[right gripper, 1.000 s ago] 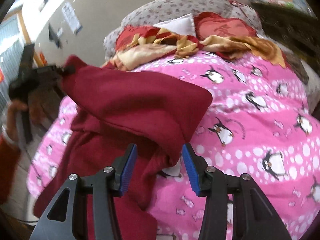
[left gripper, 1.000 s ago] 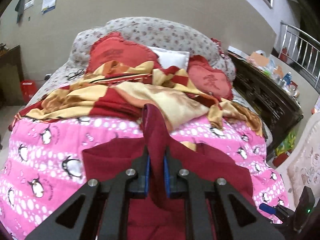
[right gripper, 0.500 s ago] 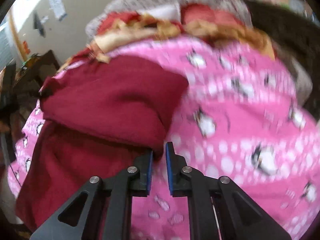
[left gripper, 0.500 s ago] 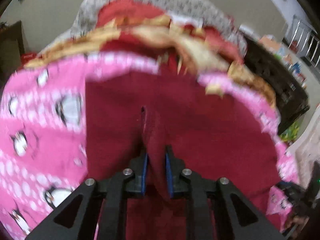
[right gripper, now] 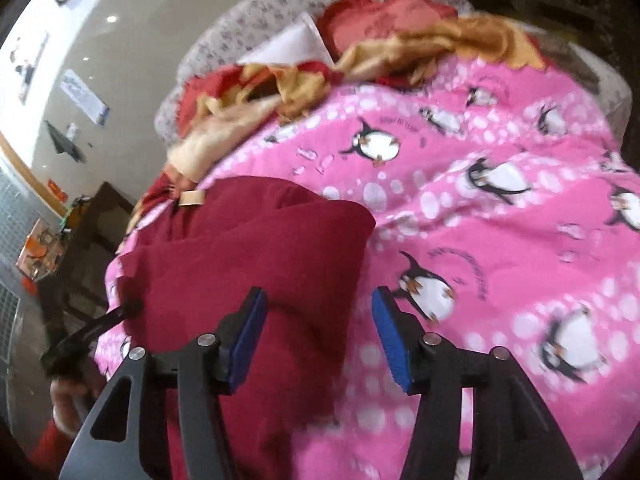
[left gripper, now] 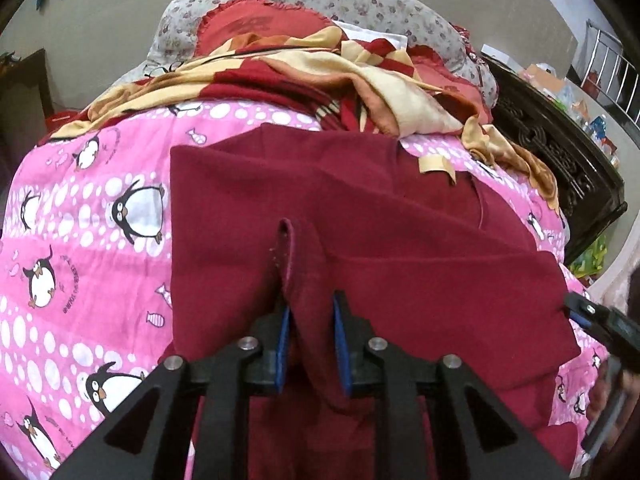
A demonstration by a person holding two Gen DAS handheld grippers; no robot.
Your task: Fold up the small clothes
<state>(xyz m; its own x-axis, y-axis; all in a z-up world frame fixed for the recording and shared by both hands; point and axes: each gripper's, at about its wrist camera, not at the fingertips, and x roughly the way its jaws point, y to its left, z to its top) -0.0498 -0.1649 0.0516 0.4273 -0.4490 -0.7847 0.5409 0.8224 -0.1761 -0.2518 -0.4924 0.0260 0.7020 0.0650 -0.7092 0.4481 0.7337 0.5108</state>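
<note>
Since a second ago the left gripper (left gripper: 309,338) has carried its pinched fold down onto the bed, and its jaws have just eased slightly, though the pads still press a ridge of the maroon garment (left gripper: 400,248). The right gripper (right gripper: 318,334) has just let go, its jaws spread with the cloth's edge lying loose between them. Beyond both tools the garment lies folded on the pink penguin quilt (left gripper: 100,216). It looks soft, thick and limp; best pinched at a hem or corner.

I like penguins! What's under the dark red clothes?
The pink penguin blanket lies under the dark red garment, showing around its edges. Penguins beneath the cloth are covered, so unseen.
</note>
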